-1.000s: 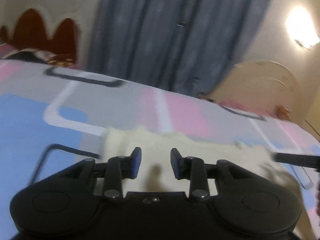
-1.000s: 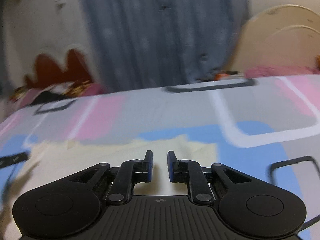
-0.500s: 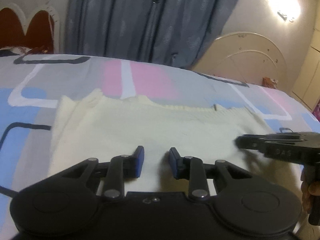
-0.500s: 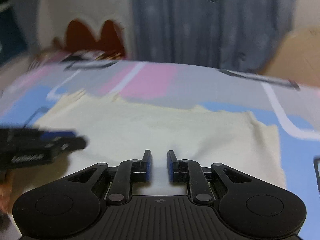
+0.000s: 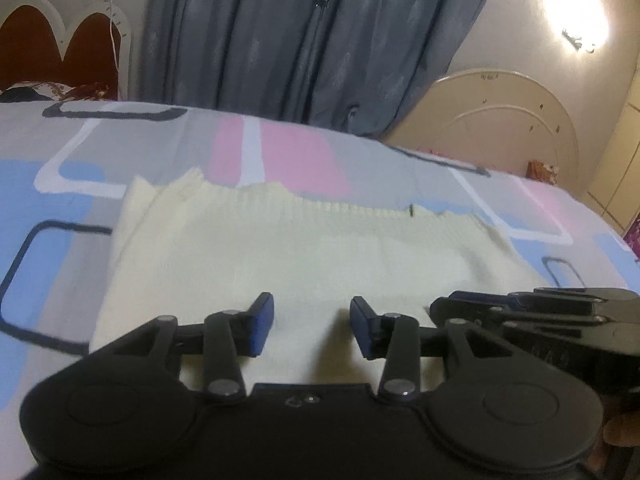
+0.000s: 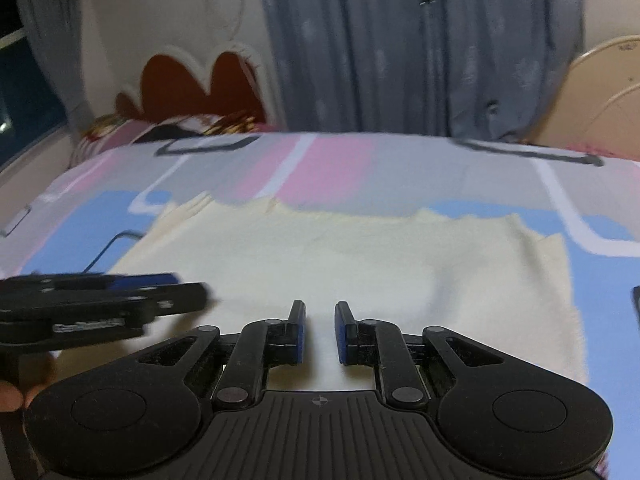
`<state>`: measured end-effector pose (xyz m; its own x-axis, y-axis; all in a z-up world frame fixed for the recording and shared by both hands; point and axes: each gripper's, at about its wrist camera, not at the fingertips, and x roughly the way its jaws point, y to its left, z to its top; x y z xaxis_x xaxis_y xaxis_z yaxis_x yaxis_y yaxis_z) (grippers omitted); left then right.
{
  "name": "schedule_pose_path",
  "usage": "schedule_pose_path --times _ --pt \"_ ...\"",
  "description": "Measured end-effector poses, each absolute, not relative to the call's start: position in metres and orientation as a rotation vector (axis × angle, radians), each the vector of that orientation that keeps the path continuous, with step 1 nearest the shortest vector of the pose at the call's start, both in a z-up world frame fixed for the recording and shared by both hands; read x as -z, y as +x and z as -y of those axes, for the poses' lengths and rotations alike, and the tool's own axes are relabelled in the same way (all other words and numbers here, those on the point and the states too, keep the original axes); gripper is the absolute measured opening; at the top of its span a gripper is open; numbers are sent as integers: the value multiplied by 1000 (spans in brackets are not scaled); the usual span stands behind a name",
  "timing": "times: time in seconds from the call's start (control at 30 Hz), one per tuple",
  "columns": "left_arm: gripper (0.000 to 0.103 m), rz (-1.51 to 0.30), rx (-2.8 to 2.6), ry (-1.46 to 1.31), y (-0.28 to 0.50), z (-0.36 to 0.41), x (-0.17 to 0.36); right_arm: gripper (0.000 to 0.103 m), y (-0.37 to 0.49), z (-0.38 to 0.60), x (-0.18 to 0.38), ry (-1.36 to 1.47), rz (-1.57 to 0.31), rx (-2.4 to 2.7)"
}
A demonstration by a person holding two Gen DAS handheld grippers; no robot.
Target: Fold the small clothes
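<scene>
On the patterned bed (image 5: pixel 168 152), the cream knit garment (image 5: pixel 304 248) lay flat, soft and light, best pinched at a near corner, while the left hand-held gripper (image 5: pixel 312 326) and right hand-held gripper (image 6: pixel 320 330) hovered released, grasping nothing

Both cameras are sitting low and close behind their grippers, looking forward over the cream sweater (image 5: pixel 304 248) (image 6: pixel 340 256) toward the curtain (image 5: pixel 320 32) (image 6: pixel 420 40). Both are sharing it.
</scene>
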<state>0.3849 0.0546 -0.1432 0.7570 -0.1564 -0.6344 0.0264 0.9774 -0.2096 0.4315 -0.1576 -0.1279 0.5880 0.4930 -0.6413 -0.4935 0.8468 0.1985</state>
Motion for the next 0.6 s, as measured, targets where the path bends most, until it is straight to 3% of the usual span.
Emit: schedule_pose_path --times 0.6 --pt "43 -769 52 -158 363 -64 139 15 408 206 130 23 -788 -414"
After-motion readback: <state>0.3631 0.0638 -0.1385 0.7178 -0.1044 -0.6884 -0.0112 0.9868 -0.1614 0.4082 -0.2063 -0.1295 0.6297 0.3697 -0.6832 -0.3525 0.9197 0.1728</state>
